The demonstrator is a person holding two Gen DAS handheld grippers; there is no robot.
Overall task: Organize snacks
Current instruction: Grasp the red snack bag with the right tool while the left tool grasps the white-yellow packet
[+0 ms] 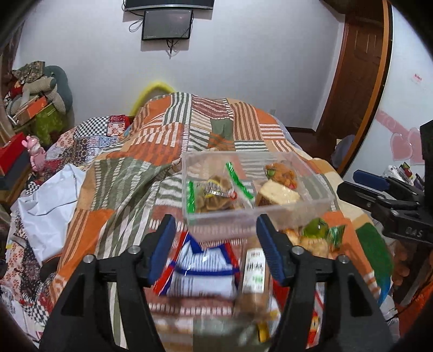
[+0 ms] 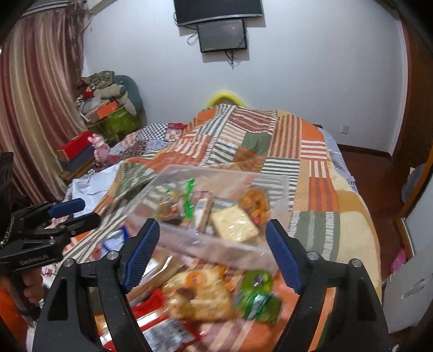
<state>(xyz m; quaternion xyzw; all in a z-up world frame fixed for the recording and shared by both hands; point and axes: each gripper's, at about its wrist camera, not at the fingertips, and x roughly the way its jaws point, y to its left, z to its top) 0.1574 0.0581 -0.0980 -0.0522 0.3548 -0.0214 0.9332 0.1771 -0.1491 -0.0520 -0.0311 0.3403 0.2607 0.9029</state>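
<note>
A clear plastic box (image 1: 322,201) sits on the patchwork bedspread and holds several wrapped snacks, among them a pale cake slice (image 1: 278,193) and a brown snack with green wrapper ends (image 1: 213,196). My left gripper (image 1: 216,250) is open and empty just in front of the box, above a blue-and-white packet (image 1: 201,273) and a brown wrapped bar (image 1: 254,273). My right gripper (image 2: 212,258) is open and empty above a pastry packet (image 2: 200,296) and a green wrapped snack (image 2: 257,293). The box also shows in the right wrist view (image 2: 173,176). Red packets (image 2: 165,330) lie below.
The bedspread (image 1: 167,135) covers a lumpy bed. A white sheet (image 1: 48,205) lies at its left. Boxes and soft toys (image 1: 35,103) pile in the far left corner. A wooden door (image 1: 357,67) stands at the right. Monitors (image 1: 167,24) hang on the wall.
</note>
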